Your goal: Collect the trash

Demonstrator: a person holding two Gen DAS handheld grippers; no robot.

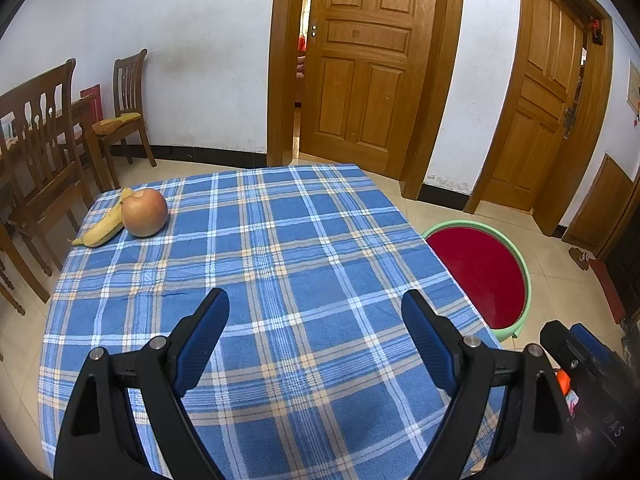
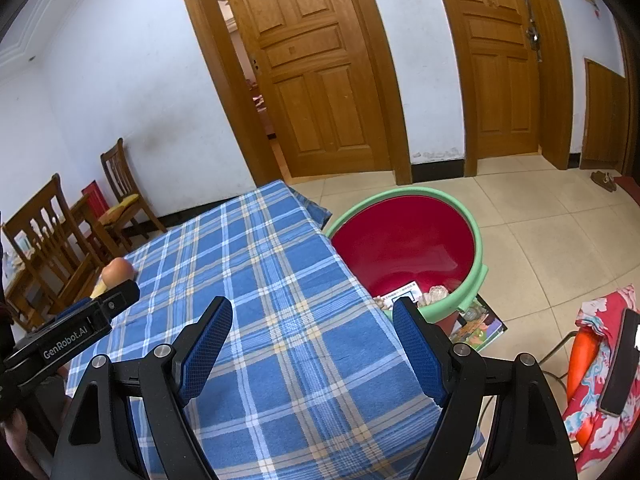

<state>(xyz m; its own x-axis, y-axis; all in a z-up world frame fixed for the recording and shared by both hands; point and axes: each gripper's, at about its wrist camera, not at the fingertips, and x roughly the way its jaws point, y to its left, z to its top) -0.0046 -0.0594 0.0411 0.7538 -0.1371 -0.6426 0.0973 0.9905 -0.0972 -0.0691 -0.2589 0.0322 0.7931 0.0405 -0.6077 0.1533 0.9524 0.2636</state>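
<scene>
Your left gripper (image 1: pixel 316 308) and right gripper (image 2: pixel 312 316) both hung wide open, holding nothing. The apple (image 1: pixel 144 212) was round, so a clumsy pinch risked rolling it off the table (image 1: pixel 320 208).

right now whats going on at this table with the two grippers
A person holds two grippers over the blue plaid tablecloth. The left gripper and the right gripper are both open, with nothing between the fingers. An apple and a banana sit at the table's far left corner. A red tub with a green rim stands on the floor beside the table, a few items already inside.
</scene>
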